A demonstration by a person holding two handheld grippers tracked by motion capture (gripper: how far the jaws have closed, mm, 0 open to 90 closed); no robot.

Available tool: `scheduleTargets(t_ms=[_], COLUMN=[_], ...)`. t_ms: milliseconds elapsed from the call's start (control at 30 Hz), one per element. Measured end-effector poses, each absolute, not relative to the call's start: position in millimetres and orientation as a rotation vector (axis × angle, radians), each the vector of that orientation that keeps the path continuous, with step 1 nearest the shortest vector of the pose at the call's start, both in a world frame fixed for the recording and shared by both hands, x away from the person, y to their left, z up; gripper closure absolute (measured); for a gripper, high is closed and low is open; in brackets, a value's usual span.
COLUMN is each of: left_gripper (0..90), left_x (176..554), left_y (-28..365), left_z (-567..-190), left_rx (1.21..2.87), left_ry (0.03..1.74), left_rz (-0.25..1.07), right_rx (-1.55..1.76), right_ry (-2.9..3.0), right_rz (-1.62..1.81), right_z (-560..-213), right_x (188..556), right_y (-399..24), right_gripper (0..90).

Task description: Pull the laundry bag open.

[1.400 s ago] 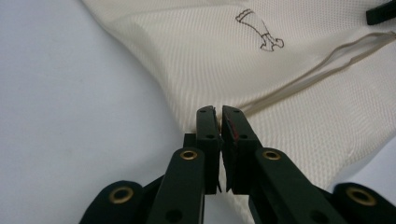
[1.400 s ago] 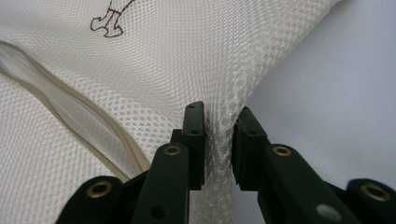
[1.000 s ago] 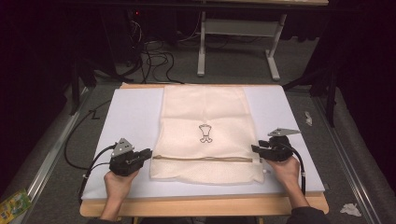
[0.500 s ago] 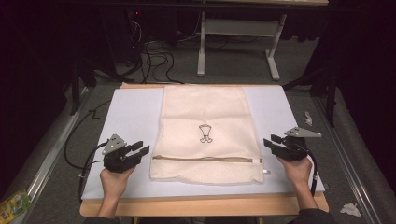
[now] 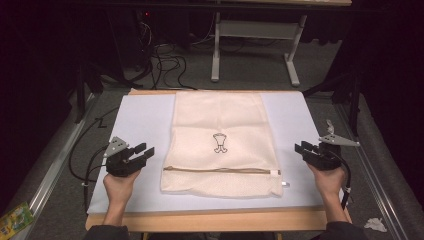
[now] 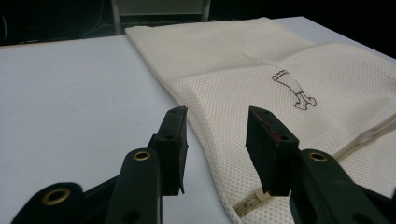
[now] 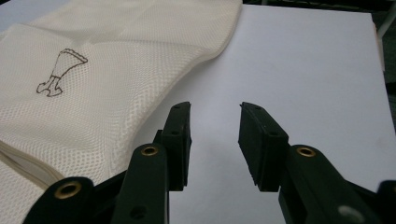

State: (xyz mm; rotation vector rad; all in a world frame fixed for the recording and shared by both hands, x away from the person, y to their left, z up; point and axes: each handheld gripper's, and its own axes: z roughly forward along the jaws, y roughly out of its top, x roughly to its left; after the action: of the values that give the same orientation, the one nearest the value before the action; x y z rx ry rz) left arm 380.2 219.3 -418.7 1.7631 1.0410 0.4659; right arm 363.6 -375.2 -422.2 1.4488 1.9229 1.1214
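A cream mesh bag (image 5: 220, 125) lies flat on the white mat (image 5: 142, 120), with its zipper (image 5: 220, 170) near the front and a small dark emblem (image 5: 219, 142) in the middle. My left gripper (image 5: 145, 151) hovers just left of the bag's lower left edge, open; its jaws have just been opening with nothing pinched. In the left gripper view the gripper (image 6: 217, 114) points over the bag's edge (image 6: 261, 56). My right gripper (image 5: 300, 148) is off the bag's right side, open, its jaws have just been closing on nothing. In the right gripper view the gripper (image 7: 215, 108) faces bare mat beside the bag (image 7: 93, 107).
The mat rests on a wooden table (image 5: 215, 220). Cables (image 5: 165, 60) and a white desk frame (image 5: 255, 30) lie on the floor beyond. On the floor are a green packet (image 5: 15, 219) at the left and crumpled paper (image 5: 375, 224) at the right.
Both hands have drawn outward from the bag's lower corners, the right one farther. The left jaws have spread and the right jaws have narrowed. The bag now lies free.
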Motion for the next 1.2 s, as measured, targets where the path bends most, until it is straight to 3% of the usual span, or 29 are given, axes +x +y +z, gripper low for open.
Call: scheduleTargets(t_ms=[800, 1200], left_gripper=[55.6, 55.1], left_x=[411, 425], left_y=[219, 214], left_z=[-442, -457], left_rx=[1.782, 1.823], left_ry=[1.142, 1.163], left_rz=[0.512, 0.508], right_rx=[1.564, 1.568], right_ry=[1.867, 1.885], right_rz=[1.186, 1.08], right_z=[-442, -451], right_x=[376, 385], right_y=[-395, -390], right_gripper=[67.7, 63.3])
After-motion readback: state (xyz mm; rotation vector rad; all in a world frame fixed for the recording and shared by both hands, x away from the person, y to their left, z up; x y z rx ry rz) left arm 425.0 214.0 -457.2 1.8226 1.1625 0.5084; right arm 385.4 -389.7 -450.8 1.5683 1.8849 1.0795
